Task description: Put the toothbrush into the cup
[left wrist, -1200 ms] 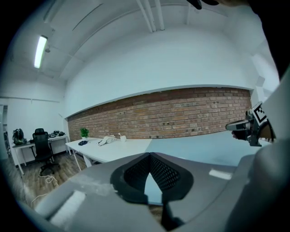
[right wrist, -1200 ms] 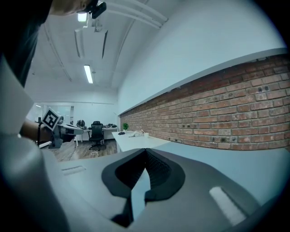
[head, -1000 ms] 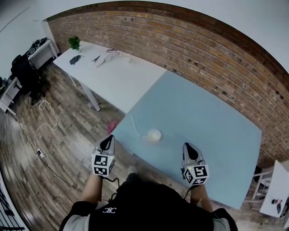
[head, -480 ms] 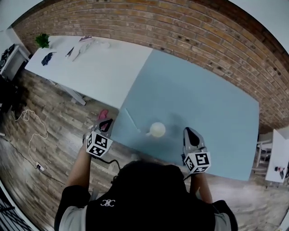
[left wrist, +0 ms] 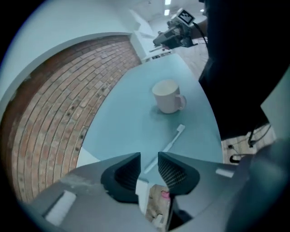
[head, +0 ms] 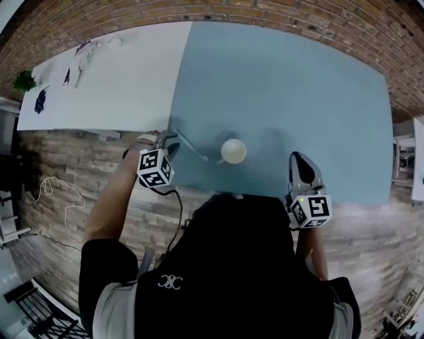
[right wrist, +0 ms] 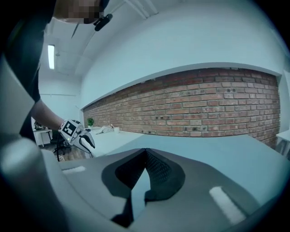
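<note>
Closer up, toothbrush [left wrist: 166, 147] seemingly clears cup [left wrist: 167, 97]

Pale blue surface [head: 298, 86] abutting a white surface [head: 119, 93], both against a red brick wall [head: 278, 13]. Wood-plank floor [head: 59, 172] below, ceiling strip light [right wrist: 50, 56] overhead

Blue table [head: 298, 79]: smooth and matt, laminate-looking, barely a sheen. The white table [head: 119, 73] at far left has the same flat finish. Beyond them is the brick wall [head: 278, 14], rough, with gritty mortar lines. The floor [head: 73, 179] on the near side is wood planks, grain showing, dull. The cup [head: 233, 151] is cream and smooth, like glazed ceramic with a soft gloss. Toothbrush [left wrist: 171, 142]: 1 slim stick of white plastic. The right gripper [right wrist: 145, 152] is matt grey plastic, its black pads [right wrist: 158, 170] finely ribbed. The black shirt [head: 232, 265] is soft, matt cloth.
</note>
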{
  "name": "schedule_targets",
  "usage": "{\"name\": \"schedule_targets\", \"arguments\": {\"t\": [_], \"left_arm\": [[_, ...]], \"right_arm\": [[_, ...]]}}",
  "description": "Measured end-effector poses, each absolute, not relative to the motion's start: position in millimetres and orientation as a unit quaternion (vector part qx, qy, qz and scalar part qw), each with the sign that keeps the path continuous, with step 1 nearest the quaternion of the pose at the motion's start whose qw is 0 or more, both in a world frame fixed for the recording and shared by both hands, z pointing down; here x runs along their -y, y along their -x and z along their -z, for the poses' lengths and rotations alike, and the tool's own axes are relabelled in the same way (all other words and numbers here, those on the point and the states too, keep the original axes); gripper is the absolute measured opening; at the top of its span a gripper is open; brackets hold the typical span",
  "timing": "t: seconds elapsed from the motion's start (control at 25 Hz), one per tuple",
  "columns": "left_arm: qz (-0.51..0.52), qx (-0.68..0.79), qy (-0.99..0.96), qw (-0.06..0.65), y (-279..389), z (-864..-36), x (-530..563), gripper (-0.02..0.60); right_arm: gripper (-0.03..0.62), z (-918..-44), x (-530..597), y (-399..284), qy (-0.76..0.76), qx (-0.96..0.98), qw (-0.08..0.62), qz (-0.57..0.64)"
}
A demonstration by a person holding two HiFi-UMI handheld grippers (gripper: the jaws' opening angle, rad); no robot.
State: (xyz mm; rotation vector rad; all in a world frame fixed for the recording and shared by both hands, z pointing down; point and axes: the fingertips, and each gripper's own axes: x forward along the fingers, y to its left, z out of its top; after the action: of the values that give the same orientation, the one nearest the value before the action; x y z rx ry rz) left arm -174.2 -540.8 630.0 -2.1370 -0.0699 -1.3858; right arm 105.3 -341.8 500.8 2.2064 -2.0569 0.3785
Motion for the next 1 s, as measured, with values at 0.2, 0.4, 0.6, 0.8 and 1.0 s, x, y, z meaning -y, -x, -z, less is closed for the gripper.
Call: {"name": "schedule_targets", "arguments": {"t": [0.2,0.4,0.6,0.8,1.0], "left_arm": [[0.563,0.188,0.714,0.371,162.0,-670.0,514.6,0.175],[0.578,0.256,0.663,0.401,152.0,-696.2,504.5,0.175],[0.591,0.285,0.643,0.395,149.9,-717.5,489.3,0.166],[0.613,0.301,0.618,0.39,155.5,-738.6,491.2,0.161],[0.629,0.318,0.608,0.367,164.3,-741.3,488.3,0.102]], "right_arm": [[0.005,-504.1,325.0,-133.0,-0.742,0.656,0.042,-0.134],[0.006,-511.0,314.3,-140.3,-0.746,0.65,0.044,-0.139],[0.006,-517.1,306.1,-143.3,-0.745,0.649,0.048,-0.143],[0.006,-521.7,295.6,-150.8,-0.751,0.641,0.063,-0.146],[0.005,-525.3,289.1,-157.4,-0.754,0.637,0.071,-0.146]]}}
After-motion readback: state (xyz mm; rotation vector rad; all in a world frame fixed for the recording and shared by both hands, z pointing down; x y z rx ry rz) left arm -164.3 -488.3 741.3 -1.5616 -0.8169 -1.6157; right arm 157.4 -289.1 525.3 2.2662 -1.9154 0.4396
